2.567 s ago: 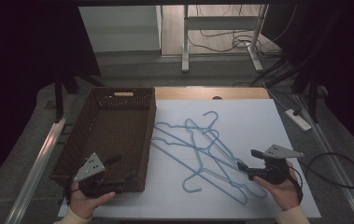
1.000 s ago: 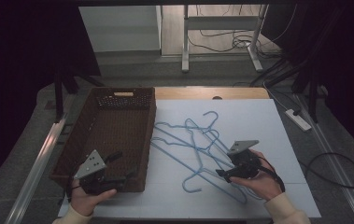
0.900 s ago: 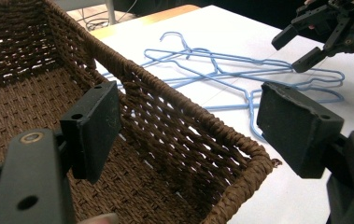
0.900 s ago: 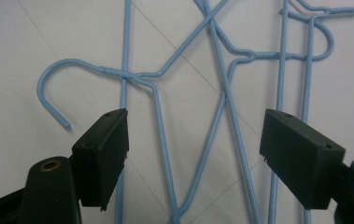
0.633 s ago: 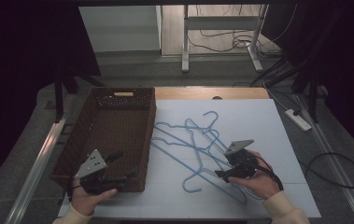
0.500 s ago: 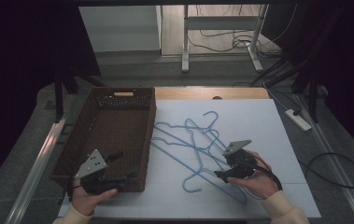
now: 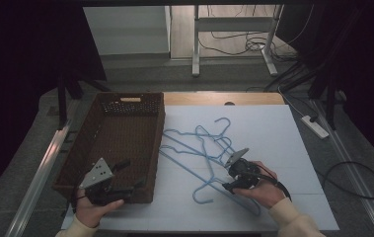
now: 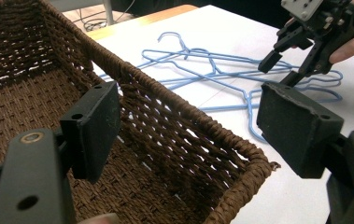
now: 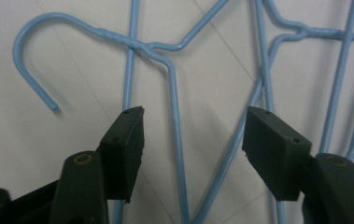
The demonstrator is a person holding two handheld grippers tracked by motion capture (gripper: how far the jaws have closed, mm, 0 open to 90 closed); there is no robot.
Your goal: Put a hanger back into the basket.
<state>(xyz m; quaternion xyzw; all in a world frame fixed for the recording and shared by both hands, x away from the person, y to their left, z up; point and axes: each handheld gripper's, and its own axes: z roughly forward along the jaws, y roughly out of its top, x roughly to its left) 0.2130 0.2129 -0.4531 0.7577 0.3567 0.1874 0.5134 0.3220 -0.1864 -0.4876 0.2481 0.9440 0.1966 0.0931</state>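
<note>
My right gripper (image 7: 230, 177) hangs just above the nearest of the thin light-blue wire hangers (image 9: 177, 140), jaws spread wide. One wire of that hanger runs up between them, roughly along the line I am pointing, towards the twisted neck and the hook (image 9: 34, 51) that curls off to the left in the right gripper view. So the wire lies straight below and between the jaws, and I judge that the coming move turns on dropping a little and closing across it, not along it.

The hangers lie in a loose overlapping heap (image 7: 204, 148) on the white table (image 7: 273, 128), just right of the dark brown woven rectangular basket (image 7: 115, 143). My right hand is much the nearer to them. My left gripper (image 7: 120, 178) sits over the basket's near right corner, jaws likewise spread and holding nothing.

I count two grippers, one basket, and what looks like three hangers, though the tangle makes that uncertain
</note>
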